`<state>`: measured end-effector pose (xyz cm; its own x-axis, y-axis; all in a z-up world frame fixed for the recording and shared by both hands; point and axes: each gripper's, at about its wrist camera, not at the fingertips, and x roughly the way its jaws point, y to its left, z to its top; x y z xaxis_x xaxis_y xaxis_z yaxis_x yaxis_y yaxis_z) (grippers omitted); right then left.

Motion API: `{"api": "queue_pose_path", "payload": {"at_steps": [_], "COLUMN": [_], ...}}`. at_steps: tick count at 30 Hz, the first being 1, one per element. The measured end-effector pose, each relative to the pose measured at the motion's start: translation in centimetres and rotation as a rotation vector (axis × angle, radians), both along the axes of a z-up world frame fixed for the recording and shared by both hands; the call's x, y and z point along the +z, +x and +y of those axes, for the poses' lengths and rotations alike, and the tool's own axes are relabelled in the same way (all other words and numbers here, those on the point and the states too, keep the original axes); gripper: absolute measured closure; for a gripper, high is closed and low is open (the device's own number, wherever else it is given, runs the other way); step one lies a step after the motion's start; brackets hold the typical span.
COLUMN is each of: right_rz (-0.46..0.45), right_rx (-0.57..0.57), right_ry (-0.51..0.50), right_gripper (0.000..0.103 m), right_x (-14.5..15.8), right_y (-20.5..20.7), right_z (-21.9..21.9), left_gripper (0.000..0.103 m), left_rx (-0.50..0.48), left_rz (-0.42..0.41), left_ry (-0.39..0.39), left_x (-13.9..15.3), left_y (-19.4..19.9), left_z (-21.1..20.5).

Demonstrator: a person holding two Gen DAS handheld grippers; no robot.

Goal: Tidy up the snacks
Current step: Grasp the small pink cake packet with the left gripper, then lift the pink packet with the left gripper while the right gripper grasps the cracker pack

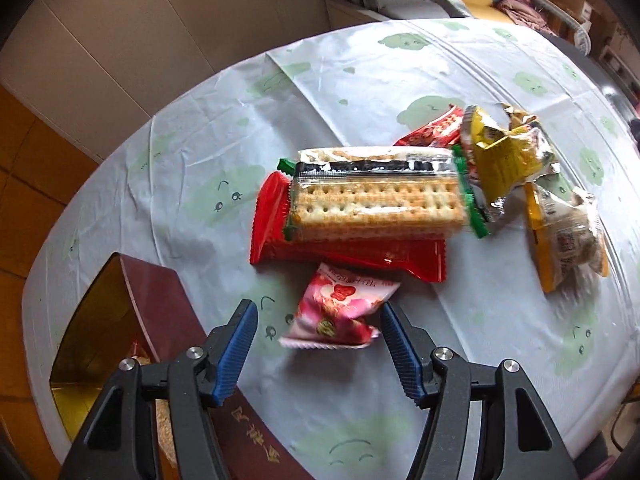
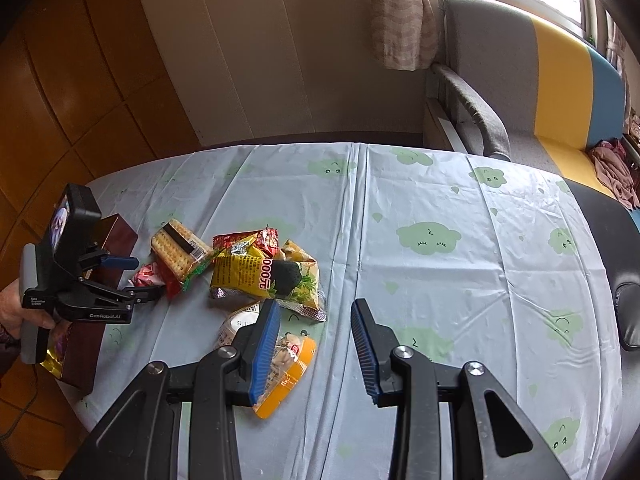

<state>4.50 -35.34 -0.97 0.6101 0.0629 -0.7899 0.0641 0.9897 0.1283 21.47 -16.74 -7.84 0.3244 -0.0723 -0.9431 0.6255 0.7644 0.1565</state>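
A pile of snacks lies on the cloud-print tablecloth [image 1: 400, 72]. A clear cracker pack [image 1: 376, 200] rests on a red packet [image 1: 348, 256], with a yellow packet [image 1: 500, 152] and an orange-edged packet [image 1: 560, 240] to the right. My left gripper [image 1: 318, 312] is open, pointing down, with a small pink packet [image 1: 340, 312] lying between its fingers; the pads do not press on it. The right wrist view shows that left gripper [image 2: 149, 276] over the pink packet [image 2: 141, 279]. My right gripper [image 2: 316, 307] hangs open and holds nothing, its left finger [image 2: 264, 344] over the orange-edged packet [image 2: 288, 380].
A dark red box [image 1: 160, 312] with a gold inside stands at the table's left edge, beside my left gripper. A hand [image 2: 10, 312] holds the left gripper's handle. A grey armchair [image 2: 500, 80] stands beyond the table and a black chair [image 2: 624, 264] to the right.
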Motion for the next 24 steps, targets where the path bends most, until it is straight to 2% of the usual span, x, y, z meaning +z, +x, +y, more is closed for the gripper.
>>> {"api": "queue_pose_path", "payload": {"at_steps": [2, 3, 4, 6, 11, 15, 20, 24], "right_rz": [0.000, 0.001, 0.002, 0.006, 0.020, 0.034, 0.049, 0.071], "right_rx": [0.001, 0.002, 0.004, 0.004, 0.003, 0.004, 0.051, 0.121], "right_ry": [-0.006, -0.010, -0.015, -0.023, -0.036, -0.041, -0.047, -0.061], "right_gripper": [0.066, 0.066, 0.066, 0.066, 0.066, 0.066, 0.066, 0.066], "right_x": [0.0, 0.0, -0.1, -0.2, -0.5, -0.9, -1.5, -2.3], "right_y": [0.0, 0.0, 0.0, 0.0, -0.1, 0.0, 0.1, 0.2], "right_z": [0.0, 0.1, 0.2, 0.2, 0.3, 0.3, 1.3, 3.1], "left_gripper": [0.046, 0.055, 0.062, 0.069, 0.069, 0.069, 0.069, 0.069], "left_rx": [0.017, 0.020, 0.024, 0.012, 0.009, 0.029, 0.033, 0.036], "left_rz": [0.036, 0.060, 0.049, 0.043, 0.003, -0.035, -0.093, -0.103], "left_ry": [-0.016, -0.031, -0.036, -0.050, -0.140, -0.201, -0.232, -0.240], "left_x": [-0.7, -1.0, -0.9, -0.6, 1.4, 2.0, 1.4, -0.2], "left_y": [0.7, 0.8, 0.7, 0.2, -3.6, -9.1, -15.1, -18.0], "left_z": [0.0, 0.0, 0.0, -0.1, 0.2, 0.6, 1.0, 1.3]}}
